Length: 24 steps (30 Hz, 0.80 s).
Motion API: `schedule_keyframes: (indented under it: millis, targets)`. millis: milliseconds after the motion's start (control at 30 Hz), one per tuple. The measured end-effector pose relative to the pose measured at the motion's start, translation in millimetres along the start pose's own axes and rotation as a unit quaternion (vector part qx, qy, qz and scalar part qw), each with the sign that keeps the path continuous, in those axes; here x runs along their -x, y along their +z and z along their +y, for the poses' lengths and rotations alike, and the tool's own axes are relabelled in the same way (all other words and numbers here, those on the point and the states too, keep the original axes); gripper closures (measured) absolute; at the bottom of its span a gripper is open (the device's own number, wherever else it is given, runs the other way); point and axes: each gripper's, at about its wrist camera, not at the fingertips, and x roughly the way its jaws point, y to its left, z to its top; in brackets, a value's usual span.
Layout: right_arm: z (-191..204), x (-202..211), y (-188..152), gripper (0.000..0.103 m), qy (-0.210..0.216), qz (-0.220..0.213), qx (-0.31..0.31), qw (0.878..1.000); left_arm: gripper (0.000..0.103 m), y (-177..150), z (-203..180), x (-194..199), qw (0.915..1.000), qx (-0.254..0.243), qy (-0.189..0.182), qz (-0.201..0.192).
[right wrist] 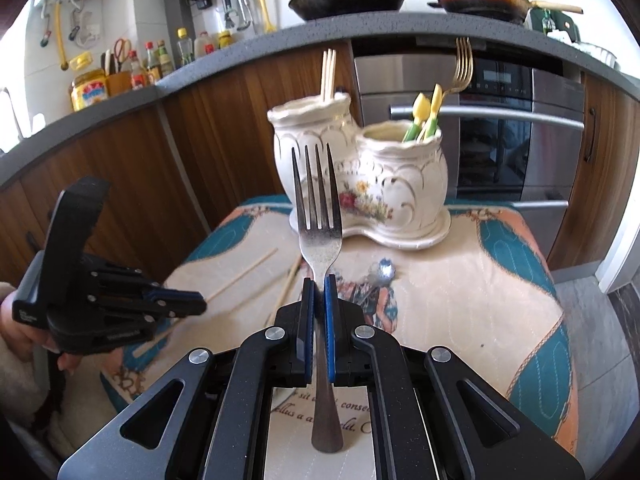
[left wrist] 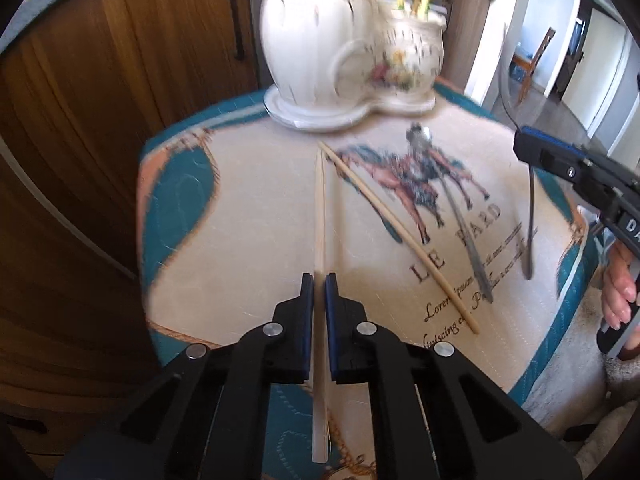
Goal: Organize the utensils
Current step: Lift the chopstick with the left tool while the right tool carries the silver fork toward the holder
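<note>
My left gripper (left wrist: 319, 280) is shut on a pale wooden chopstick (left wrist: 319, 208) that points toward the white ceramic twin-pot utensil holder (left wrist: 320, 40). A second chopstick (left wrist: 392, 224) and a silver spoon (left wrist: 452, 204) lie on the printed cloth. My right gripper (right wrist: 319, 284) is shut on a silver fork (right wrist: 318, 216), tines up, above the cloth in front of the holder (right wrist: 360, 184). The tall pot holds chopsticks (right wrist: 328, 74); the low pot holds a gold fork (right wrist: 462, 68) and yellow-green utensils (right wrist: 424, 116). The right gripper also shows in the left wrist view (left wrist: 560, 160), the left gripper in the right wrist view (right wrist: 192, 300).
The small table has a horse-print cloth (left wrist: 240, 216) with teal border. Wooden cabinets (left wrist: 100, 120) stand left, an oven (right wrist: 500, 128) behind the holder. A counter (right wrist: 240, 60) carries pans and bottles. A chair (left wrist: 536, 60) stands far right.
</note>
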Motion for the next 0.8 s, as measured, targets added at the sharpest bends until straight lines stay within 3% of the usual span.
schedule_keyframes:
  millis: [233,433,567,800]
  targets:
    - [-2,17,17,0.097,-0.008,-0.057,-0.012,0.998,0.097,20,1,43,0.9966,-0.014,-0.008,-0.081]
    - [0,23,44,0.097,-0.025,-0.105,-0.005,0.994,0.097,55,2,69,0.9845,-0.008,-0.024,-0.174]
    - [-6,20,73,0.097,-0.031,-0.137,-0.011,0.99,0.097,91,12,77,0.9676,0.032,-0.047,-0.246]
    - [-27,7,116,0.097,-0.035,-0.185,-0.03,0.982,0.097,145,25,80,0.9379,0.082,-0.065,-0.331]
